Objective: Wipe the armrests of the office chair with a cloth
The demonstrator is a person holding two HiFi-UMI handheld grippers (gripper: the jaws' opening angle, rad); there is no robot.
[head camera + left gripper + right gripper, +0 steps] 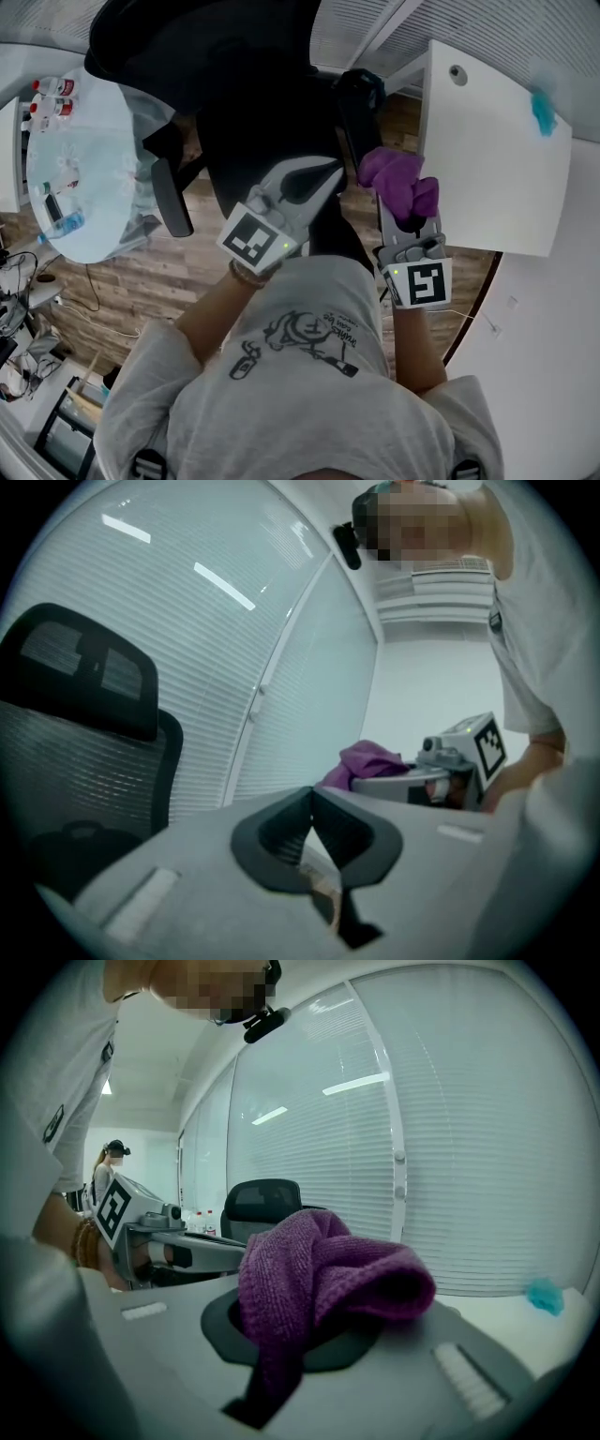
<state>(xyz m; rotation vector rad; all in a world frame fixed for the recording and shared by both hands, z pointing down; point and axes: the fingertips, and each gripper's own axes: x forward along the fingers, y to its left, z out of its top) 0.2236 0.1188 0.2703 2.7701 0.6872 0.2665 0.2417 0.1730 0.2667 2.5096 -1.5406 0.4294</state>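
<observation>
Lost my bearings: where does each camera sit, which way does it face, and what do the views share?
Head view: on the person's head, looking down at the office chair; shirt, both forearms, left gripper and right gripper show.
Left gripper view: on the left gripper, facing window blinds along its shut fingers; shirt at right.
Right gripper view: on the right gripper, facing blinds across the purple cloth its fingers hold; wrist at left.
Shared: all show chair and cloth.

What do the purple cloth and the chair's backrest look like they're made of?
The purple cloth looks like microfibre or knit terry: matte, with a ribbed, looped texture. The chair backrest seems to be black mesh fabric, showing fine weave lines.
</observation>
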